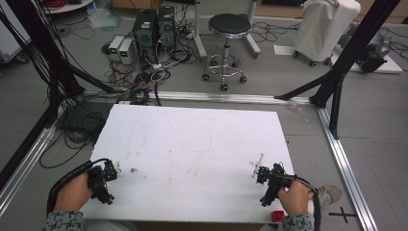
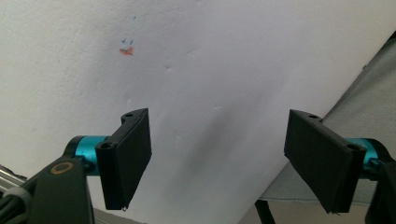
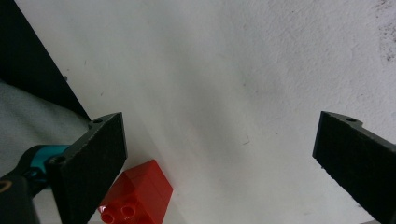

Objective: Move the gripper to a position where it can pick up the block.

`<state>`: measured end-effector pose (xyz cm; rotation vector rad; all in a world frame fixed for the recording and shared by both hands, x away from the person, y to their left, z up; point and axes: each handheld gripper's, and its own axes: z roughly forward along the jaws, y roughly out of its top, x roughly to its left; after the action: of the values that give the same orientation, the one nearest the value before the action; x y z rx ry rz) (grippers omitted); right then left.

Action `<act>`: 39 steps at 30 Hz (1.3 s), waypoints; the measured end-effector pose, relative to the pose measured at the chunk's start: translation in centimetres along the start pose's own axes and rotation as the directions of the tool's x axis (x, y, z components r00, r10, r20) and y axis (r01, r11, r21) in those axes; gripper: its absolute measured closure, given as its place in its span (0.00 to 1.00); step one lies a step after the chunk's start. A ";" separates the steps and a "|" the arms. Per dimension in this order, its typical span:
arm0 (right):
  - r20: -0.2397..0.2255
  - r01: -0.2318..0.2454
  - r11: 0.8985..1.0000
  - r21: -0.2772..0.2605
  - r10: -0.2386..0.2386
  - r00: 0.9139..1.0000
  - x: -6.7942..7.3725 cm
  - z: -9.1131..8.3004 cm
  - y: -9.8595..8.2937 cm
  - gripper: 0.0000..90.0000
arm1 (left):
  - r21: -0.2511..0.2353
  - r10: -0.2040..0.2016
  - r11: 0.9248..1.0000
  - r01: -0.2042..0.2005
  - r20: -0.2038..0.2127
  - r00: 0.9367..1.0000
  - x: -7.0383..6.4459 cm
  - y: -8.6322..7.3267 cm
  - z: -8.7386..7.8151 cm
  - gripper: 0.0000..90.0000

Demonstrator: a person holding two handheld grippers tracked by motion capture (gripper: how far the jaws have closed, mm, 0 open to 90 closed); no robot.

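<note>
Both grippers, left (image 1: 107, 179) and right (image 1: 263, 182), are held wide apart and empty over the white table (image 1: 192, 144); a red brick (image 3: 135, 193), untouched, lies at its near edge beside the right gripper.

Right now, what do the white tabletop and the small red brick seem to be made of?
The tabletop looks like white foam board: matte, with dents and small stains. The red brick looks like hard glossy plastic: smooth faces, sharp edges, round studs on one side.

Left gripper (image 2: 217, 163) fingers (image 2: 126, 158) spread wide over white table (image 2: 210, 70) (small orange mark (image 2: 126, 51)).
</note>
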<state>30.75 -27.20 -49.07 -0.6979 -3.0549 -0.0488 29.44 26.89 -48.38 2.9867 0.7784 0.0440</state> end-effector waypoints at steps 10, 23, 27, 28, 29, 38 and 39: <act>0.004 -0.004 1.000 -0.013 0.004 1.000 0.0 -0.4 -0.3 0.02 | -0.007 -0.006 1.000 0.006 -0.001 1.000 0.1 0.0 -0.1 0.26; 0.023 0.007 0.999 -0.051 -0.006 1.000 -0.1 -1.2 -1.1 0.02 | -0.012 -0.012 1.000 0.012 -0.005 1.000 0.0 -0.1 -0.4 0.26; 0.030 0.012 0.998 -0.060 -0.010 1.000 0.0 -1.5 -1.3 0.02 | -0.016 -0.014 1.000 0.014 -0.005 1.000 0.0 -0.2 -0.5 0.26; 0.032 0.021 0.998 -0.062 -0.019 0.999 0.0 -1.5 -1.4 0.02 | -0.015 -0.016 1.000 0.015 -0.005 1.000 0.0 -0.2 -0.5 0.26; 0.030 0.022 0.998 -0.065 -0.020 0.999 0.0 -1.6 -1.5 0.02 | -0.016 -0.016 1.000 0.016 -0.004 1.000 0.0 -0.2 -0.5 0.26; 0.042 0.050 0.995 -0.085 -0.046 0.998 0.0 -2.1 -2.1 0.02 | -0.016 -0.018 1.000 0.018 -0.007 1.000 0.0 -0.3 -0.6 0.26; 0.042 0.050 0.995 -0.085 -0.046 0.998 0.0 -2.1 -2.1 0.02 | -0.016 -0.018 1.000 0.018 -0.007 1.000 0.0 -0.3 -0.6 0.26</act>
<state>29.81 -29.12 -47.07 -0.6369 -3.1243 -0.1701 29.32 27.18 -47.83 2.9656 0.8012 0.0597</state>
